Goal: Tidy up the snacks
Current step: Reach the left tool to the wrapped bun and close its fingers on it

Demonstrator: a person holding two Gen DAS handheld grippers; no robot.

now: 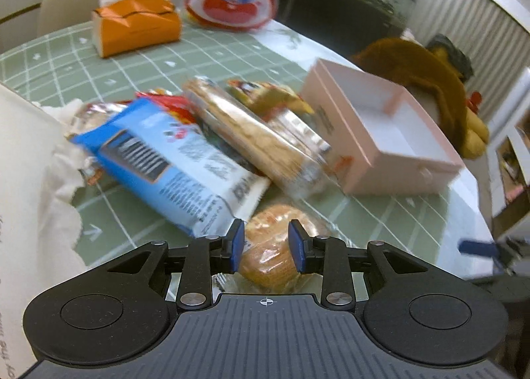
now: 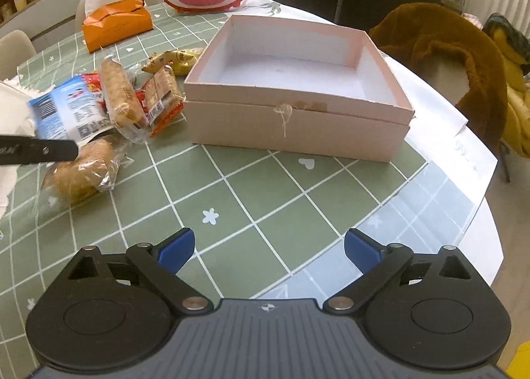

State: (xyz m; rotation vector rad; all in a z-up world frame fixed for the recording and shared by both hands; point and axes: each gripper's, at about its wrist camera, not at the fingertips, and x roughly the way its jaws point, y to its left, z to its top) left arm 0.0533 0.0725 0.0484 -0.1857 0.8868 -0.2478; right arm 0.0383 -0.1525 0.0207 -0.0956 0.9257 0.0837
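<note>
I am closing my left gripper (image 1: 266,244) on a wrapped bun (image 1: 273,246), its blue pads pressing the crinkly clear wrapper on either side, at the near edge of the snack pile on the table (image 2: 265,200). My right gripper (image 2: 269,251) is hanging wide open over bare green cloth, holding nothing. The pink box (image 2: 298,87) is sitting empty just beyond the pile, to its right in the left wrist view, and I am judging it to be where the bun should go. The risk I am seeing is the grip itself: the wrapper is slick and loose, so the pads may be catching film more than bread, and the bun could slide out or swing on the way over. Squeezing harder would crush it. The blue packet (image 1: 172,163) is lying just beside the bun and the long biscuit sleeve (image 1: 255,140) is leaning over the packet, so a careless lift could be dragging them along. The box rim (image 1: 391,81) is another hazard if I am carrying too low.
</note>
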